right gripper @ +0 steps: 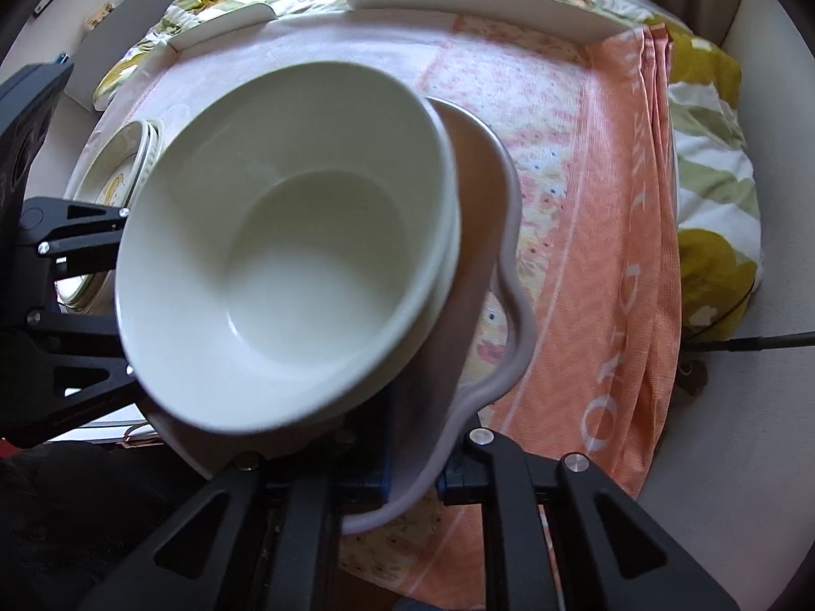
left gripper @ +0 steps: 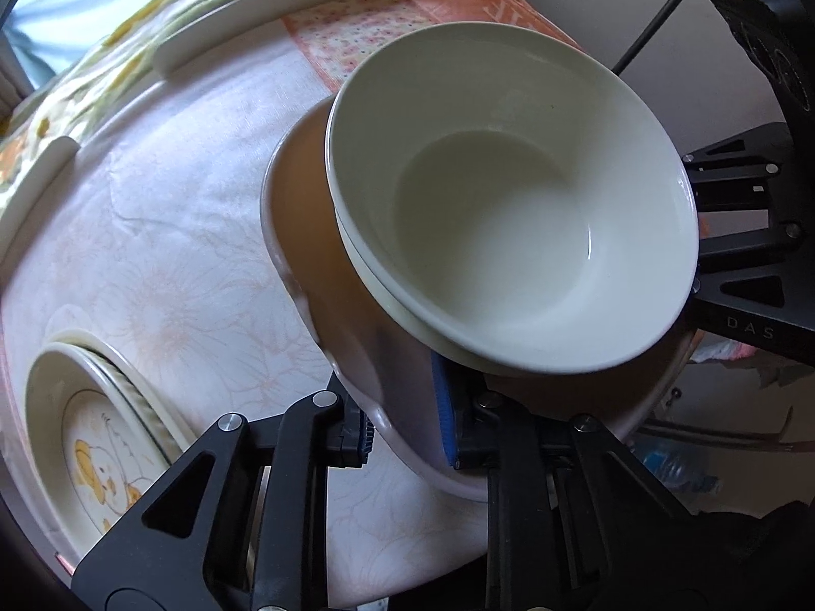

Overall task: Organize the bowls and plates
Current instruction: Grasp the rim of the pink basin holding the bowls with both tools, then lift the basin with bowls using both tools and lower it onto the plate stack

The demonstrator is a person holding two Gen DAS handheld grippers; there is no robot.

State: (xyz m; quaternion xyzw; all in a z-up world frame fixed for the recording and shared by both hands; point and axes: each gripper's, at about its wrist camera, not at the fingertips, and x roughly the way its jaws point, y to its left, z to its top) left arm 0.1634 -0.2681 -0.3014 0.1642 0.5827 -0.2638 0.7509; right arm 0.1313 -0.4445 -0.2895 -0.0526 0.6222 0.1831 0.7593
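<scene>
Both my grippers clamped on the wavy-rimmed dish, white bowls stacked inside.

My left gripper (left gripper: pixel 407 433) pinches the near rim of the wavy-rimmed dish (left gripper: pixel 300 234), and my right gripper (right gripper: pixel 415 478) is clenched on the opposite rim. Two nested white bowls (left gripper: pixel 509 234) sit in the dish, tilted, above the pale floral cloth (left gripper: pixel 178 280). The cartoon-print plates (left gripper: pixel 97 438) lie stacked beside it; an orange towel (right gripper: pixel 611 254) lies on the other side.
</scene>
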